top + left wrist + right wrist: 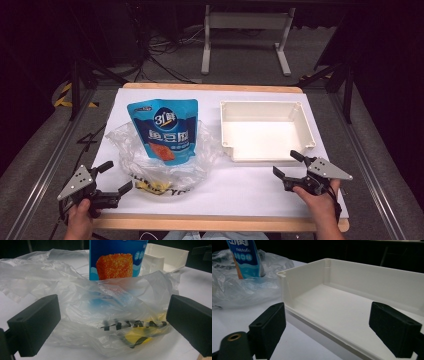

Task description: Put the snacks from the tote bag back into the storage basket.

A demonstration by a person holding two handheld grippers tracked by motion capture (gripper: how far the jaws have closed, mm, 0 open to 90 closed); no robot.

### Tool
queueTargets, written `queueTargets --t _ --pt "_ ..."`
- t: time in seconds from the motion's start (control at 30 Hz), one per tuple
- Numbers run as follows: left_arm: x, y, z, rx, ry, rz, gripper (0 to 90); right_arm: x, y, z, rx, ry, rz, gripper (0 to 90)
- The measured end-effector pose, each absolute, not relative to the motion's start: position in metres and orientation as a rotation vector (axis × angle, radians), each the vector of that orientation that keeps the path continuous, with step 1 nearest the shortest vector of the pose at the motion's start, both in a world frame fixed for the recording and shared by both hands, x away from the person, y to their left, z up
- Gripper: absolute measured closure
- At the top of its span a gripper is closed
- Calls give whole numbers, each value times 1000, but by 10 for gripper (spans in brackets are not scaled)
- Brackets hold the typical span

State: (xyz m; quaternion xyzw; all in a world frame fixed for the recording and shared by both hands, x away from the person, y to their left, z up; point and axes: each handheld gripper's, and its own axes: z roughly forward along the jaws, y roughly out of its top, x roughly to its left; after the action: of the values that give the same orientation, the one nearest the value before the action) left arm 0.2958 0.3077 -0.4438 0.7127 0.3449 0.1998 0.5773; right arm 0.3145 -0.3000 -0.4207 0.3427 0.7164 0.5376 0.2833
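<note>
A blue snack pouch [163,129] with an orange cube picture lies on the white table, its lower end tucked in a clear plastic bag [165,167] with black and yellow print. In the left gripper view the pouch [115,260] rises out of the bag [107,315]. My left gripper [114,176] is open at the front left, its jaws facing the bag's near edge, apart from it. An empty white tray [265,131] stands at the right. My right gripper [288,164] is open just before the tray's near right corner; the tray [352,305] spreads out beyond its jaws.
The table [250,190] has a white top and a wooden front edge. Beyond it are a white frame's legs [205,55], cables on the floor and dark stands on both sides. Bare table surface lies between the bag and the right gripper.
</note>
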Motion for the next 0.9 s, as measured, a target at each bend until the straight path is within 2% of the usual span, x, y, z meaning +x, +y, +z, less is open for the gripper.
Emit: queueTargets --t 0.53,0.9 --pt "296 310 -443 1675 805 465 2 315 -298 -416 898 1972 1432 151" --pt "297 309 -444 1663 817 470 2 315 -298 -397 913 1990 1437 134"
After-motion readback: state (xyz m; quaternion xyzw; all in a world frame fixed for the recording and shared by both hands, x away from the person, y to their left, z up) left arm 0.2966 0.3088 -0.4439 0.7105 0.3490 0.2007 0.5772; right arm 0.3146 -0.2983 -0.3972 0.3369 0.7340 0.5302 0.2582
